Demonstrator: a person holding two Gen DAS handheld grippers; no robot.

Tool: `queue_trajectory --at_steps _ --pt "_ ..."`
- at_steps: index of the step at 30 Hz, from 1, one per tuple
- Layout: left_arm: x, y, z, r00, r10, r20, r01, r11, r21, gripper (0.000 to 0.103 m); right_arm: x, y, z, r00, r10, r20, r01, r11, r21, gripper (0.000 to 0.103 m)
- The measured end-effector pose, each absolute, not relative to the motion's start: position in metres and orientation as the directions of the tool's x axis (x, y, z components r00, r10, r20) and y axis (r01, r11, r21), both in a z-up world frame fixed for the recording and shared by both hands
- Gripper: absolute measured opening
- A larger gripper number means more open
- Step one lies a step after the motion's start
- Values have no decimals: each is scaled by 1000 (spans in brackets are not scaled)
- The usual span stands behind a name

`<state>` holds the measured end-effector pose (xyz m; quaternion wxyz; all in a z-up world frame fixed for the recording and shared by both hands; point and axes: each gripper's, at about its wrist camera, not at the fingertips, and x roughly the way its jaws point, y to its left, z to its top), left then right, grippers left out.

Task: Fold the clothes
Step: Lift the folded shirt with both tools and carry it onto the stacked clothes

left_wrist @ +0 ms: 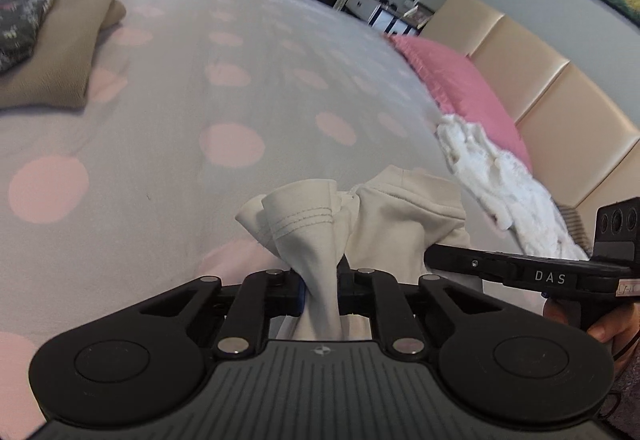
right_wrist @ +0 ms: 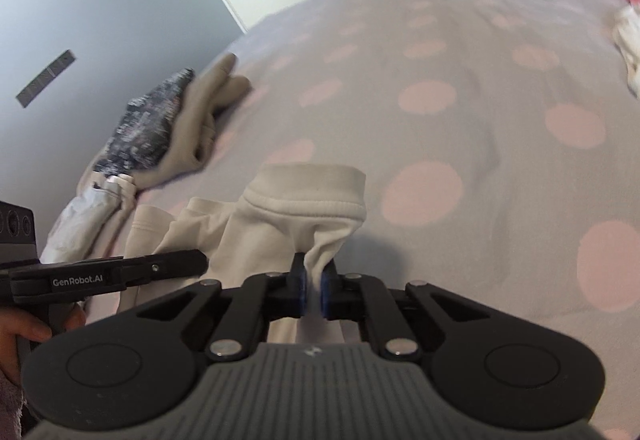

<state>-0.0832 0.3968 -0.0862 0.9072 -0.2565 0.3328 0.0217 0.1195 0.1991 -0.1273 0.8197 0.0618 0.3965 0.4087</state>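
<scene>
Both grippers are pinching the same cream garment (left_wrist: 384, 216): my left gripper (left_wrist: 322, 290) is clamped on a bunched, stitched hem, my right gripper (right_wrist: 314, 290) on a ribbed edge (right_wrist: 308, 196). The garment hangs bunched between them, held up just over the near part of the bed (left_wrist: 168, 128), whose grey cover with pink spots fills both views.

Off to the left lies a stack (right_wrist: 168, 132) of folded clothes, tan with a dark patterned piece on top. A pink pillow (left_wrist: 460, 88) and a white garment (left_wrist: 492, 176) sit to the right by the headboard.

I judge this the spreading step, with no fold made yet. Next I would draw the grippers apart to tension the cloth, then lay it flat on open bed.
</scene>
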Motion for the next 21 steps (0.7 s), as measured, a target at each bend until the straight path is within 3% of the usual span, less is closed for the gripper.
queue_trajectory --at_steps 15,21 --pt "-196 402 58 932 6 -361 -145 921 -360 10 14 215 19 403 876 -266 -865 460 202 7" --pt "-239 430 101 943 97 -317 -191 941 -281 10 -25 253 61 402 900 -168 -902 420 96 7"
